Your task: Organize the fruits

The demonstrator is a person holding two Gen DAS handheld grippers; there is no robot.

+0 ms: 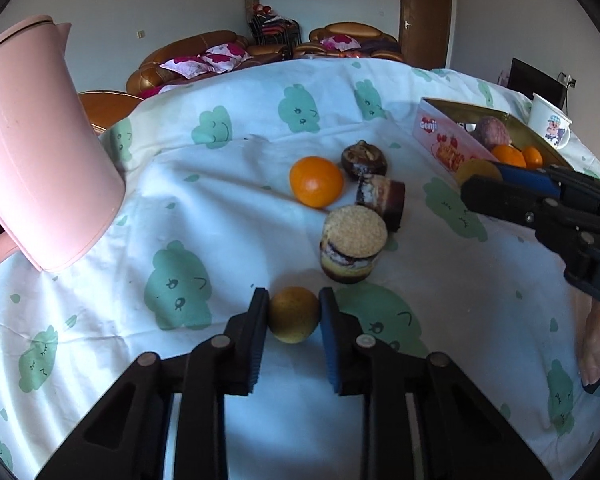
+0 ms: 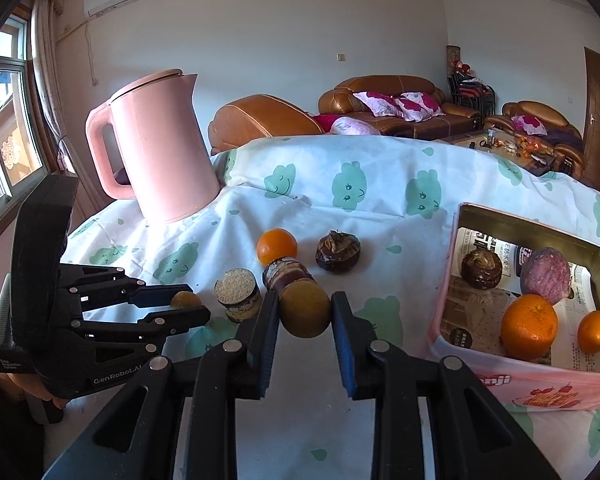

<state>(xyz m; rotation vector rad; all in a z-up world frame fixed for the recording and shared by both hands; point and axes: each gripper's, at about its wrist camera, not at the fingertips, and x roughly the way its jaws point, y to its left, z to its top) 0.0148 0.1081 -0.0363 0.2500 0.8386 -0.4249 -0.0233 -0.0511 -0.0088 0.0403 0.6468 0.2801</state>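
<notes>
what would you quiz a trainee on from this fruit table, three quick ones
1. True or false: the left gripper has its jaws shut on a yellowish fruit.
2. How many fruits lie in the tin box?
3. The pink kettle stands: A) in the box, B) on the printed cloth, C) on a sofa.

Key: 1 true; 2 four; 3 B.

A table under a cloud-print cloth [image 2: 380, 216] carries a pink kettle [image 2: 160, 148], tin box [image 2: 512, 380], orange [image 2: 277, 246] and cakes [image 2: 236, 294].
</notes>
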